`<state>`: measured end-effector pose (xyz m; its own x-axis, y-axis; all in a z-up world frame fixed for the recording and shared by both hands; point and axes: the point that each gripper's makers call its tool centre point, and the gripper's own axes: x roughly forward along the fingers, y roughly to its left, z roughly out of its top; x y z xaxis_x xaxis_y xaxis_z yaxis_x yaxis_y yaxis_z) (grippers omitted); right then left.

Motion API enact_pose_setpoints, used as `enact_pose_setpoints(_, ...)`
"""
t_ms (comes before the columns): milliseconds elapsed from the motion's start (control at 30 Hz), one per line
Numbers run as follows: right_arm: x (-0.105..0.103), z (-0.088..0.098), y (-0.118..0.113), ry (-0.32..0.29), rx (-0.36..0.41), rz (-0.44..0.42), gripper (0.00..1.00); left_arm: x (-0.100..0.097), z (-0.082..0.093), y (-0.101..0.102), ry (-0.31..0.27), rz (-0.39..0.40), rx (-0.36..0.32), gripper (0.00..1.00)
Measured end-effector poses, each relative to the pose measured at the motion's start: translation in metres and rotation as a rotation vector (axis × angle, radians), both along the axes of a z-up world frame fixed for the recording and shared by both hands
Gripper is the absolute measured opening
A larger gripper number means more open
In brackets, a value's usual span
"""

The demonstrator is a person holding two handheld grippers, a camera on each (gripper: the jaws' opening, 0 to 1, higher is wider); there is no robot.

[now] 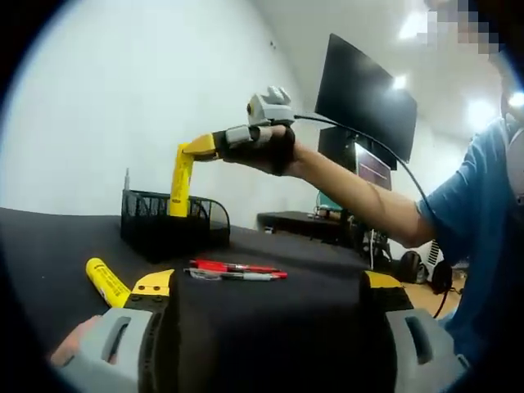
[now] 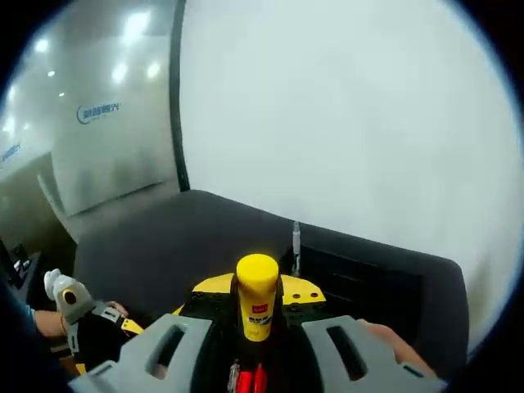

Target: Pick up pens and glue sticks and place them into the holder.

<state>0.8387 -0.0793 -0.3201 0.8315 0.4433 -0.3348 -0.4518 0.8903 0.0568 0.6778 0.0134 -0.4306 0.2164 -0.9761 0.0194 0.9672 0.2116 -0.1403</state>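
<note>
Glue stick [image 1: 181, 181] hangs centre-left, pinched by the right gripper [image 1: 199, 147] over the mesh holder [image 1: 172, 223]; left gripper [image 1: 266, 291] gapes wide, seemingly empty, bottom-frame.

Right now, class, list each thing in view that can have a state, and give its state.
Right gripper: shut on glue stick, upright over the holder.
Left gripper: open, holding nothing.
Holder: upright on the table.
Second glue stick: lying on the table.
Red pen: lying on the table.
</note>
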Motion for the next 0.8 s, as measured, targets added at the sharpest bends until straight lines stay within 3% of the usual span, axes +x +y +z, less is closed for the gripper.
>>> enact_pose_setpoints(267,0.018,-0.011,-0.006,-0.018,0.023,-0.092,0.16,-0.002,-0.001,-0.002,-0.005,-0.009,0.008,0.85)
enact_pose_setpoints(467,0.021,-0.019,-0.005,-0.038,0.045,-0.162,0.16,-0.002,-0.002,-0.002,-0.005,-0.012,0.014,0.84)
enact_pose_setpoints(800,0.021,-0.039,0.005,-0.074,0.016,-0.282,0.16,-0.002,-0.003,-0.002,-0.007,-0.011,0.017,0.83)
